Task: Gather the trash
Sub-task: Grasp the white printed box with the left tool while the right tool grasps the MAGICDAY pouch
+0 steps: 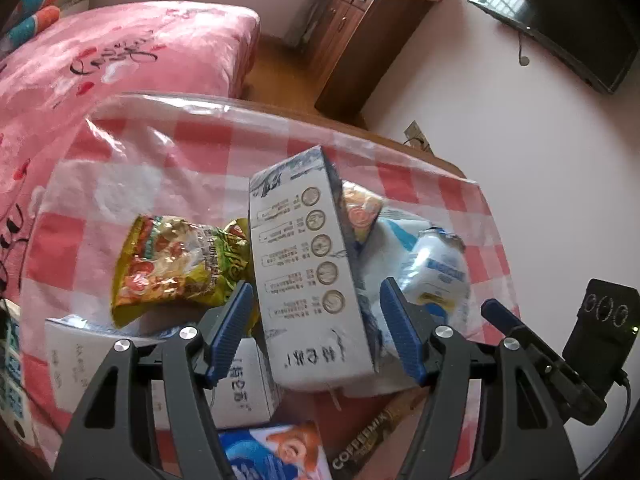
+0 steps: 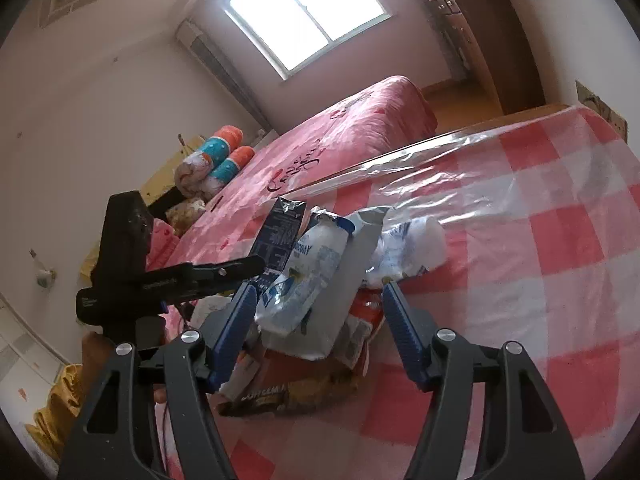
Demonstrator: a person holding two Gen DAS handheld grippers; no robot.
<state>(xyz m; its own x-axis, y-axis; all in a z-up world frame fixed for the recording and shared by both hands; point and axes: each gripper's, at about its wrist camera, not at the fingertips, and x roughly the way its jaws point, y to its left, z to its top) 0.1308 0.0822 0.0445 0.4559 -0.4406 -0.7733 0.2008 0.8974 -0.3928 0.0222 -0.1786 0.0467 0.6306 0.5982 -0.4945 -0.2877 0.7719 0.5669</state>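
A pile of trash lies on the red-and-white checked tablecloth (image 1: 192, 148). In the left wrist view a tall grey-white carton (image 1: 312, 272) stands between my left gripper's (image 1: 316, 312) open fingers, which do not touch it. A yellow-green snack bag (image 1: 176, 264), a crushed plastic bottle (image 1: 436, 276), a second white carton (image 1: 244, 392), a blue snack wrapper (image 1: 276, 452) and a Coffeemix sachet (image 1: 372, 436) lie around it. My right gripper (image 2: 316, 312) is open in front of the crushed bottle (image 2: 308, 276) and the carton (image 2: 352, 276).
A pink bed (image 1: 120, 64) stands beyond the table's far edge, with a wooden cabinet (image 1: 360, 40) and a wall TV (image 1: 568, 20) behind. The left gripper's body (image 2: 132, 264) shows at the left of the right wrist view. White plastic wrap (image 2: 412, 248) lies behind the pile.
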